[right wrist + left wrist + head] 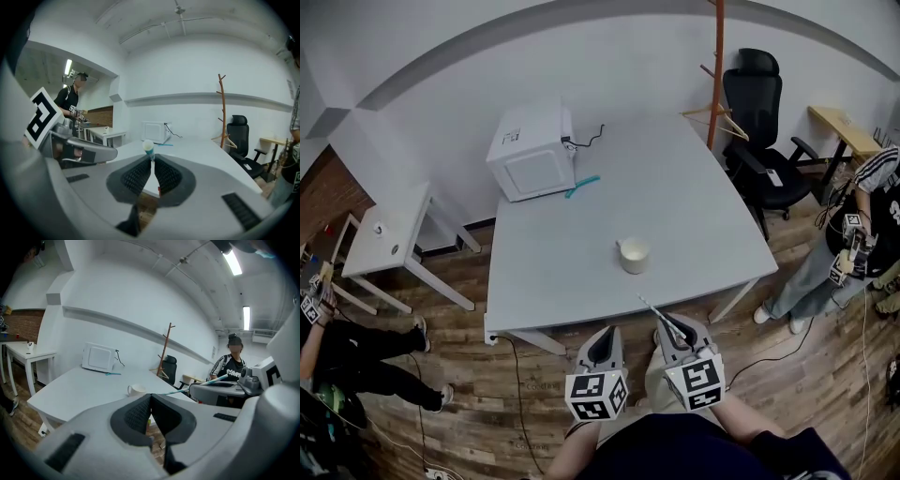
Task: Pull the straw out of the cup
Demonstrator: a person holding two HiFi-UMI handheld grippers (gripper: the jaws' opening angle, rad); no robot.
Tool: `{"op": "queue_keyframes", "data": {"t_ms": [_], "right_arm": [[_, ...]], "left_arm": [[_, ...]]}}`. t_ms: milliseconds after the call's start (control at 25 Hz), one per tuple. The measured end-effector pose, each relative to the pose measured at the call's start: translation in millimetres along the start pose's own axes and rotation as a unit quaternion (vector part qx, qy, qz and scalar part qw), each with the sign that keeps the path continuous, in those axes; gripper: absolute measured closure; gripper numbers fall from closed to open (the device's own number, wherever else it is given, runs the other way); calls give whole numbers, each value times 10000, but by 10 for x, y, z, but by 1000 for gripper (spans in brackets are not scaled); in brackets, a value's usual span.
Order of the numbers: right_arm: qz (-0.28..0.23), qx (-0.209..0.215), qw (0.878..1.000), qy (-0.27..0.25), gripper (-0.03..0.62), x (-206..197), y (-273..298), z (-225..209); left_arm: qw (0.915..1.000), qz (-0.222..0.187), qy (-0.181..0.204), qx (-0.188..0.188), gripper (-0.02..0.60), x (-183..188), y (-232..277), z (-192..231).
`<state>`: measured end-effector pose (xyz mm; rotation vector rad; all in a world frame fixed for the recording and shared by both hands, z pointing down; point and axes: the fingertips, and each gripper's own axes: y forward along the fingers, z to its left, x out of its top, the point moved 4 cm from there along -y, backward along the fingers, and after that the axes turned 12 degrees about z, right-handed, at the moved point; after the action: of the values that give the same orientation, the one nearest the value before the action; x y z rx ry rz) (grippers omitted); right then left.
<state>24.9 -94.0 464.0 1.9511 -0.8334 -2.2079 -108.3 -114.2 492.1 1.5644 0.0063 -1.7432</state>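
Observation:
A white cup (634, 255) stands on the grey table (694, 206) near its front edge, also in the left gripper view as cup (136, 390). My right gripper (672, 328) is off the table's front edge, shut on a pale straw (651, 308) that sticks out toward the cup. In the right gripper view the straw (148, 148) pokes up end-on between the pads of the right gripper (153, 159). The left gripper view shows the straw (201, 383) lying level, clear of the cup. My left gripper (605, 337) hangs beside the right one, its jaws shut on nothing; left gripper (150, 397).
A white microwave (532, 150) sits at the table's far left with a teal straw (581, 186) lying beside it. A black office chair (764, 122) and a wooden coat stand (717, 66) stand at the right. People stand at both sides; a small white table (389, 234) is left.

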Motion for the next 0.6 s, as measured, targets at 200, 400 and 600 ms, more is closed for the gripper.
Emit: {"op": "queue_keyframes", "data": {"t_ms": [200, 400, 600], "right_arm": [[-32, -18, 10000, -31, 551, 42, 5, 4], [-30, -20, 10000, -56, 551, 66, -7, -23], [-23, 17, 9999, -105, 551, 78, 7, -26]], "left_arm": [[10000, -23, -2, -32, 565, 27, 8, 6], [10000, -18, 21, -77, 565, 56, 38, -30], [9999, -10, 24, -102, 565, 73, 79, -52]]}}
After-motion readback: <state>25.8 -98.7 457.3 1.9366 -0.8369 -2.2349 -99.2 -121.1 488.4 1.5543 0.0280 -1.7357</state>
